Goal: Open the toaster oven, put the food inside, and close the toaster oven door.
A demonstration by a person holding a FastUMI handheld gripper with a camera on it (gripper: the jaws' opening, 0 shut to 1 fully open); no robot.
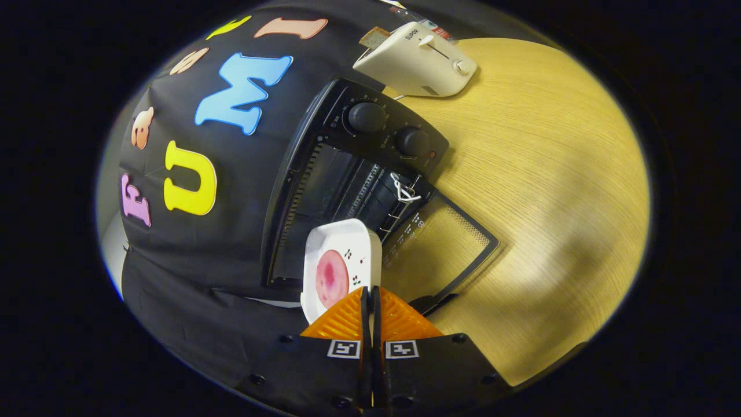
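My claw (370, 295) pinches the rim of the white plate (341, 266), fingers nearly together, food (332, 278) on it, just before the open oven (347, 185). With this thin hold (edge only), I judge the plate could tip or catch the dropped door (446, 249)

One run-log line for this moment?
gripper shut on plate rim | food on plate | toaster oven door open | plate at opening, not yet inside

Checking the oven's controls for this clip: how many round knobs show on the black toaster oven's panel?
2. One knob sits on the panel end nearer the white toaster; the other knob is beside it, nearer the open door. None seem hidden.
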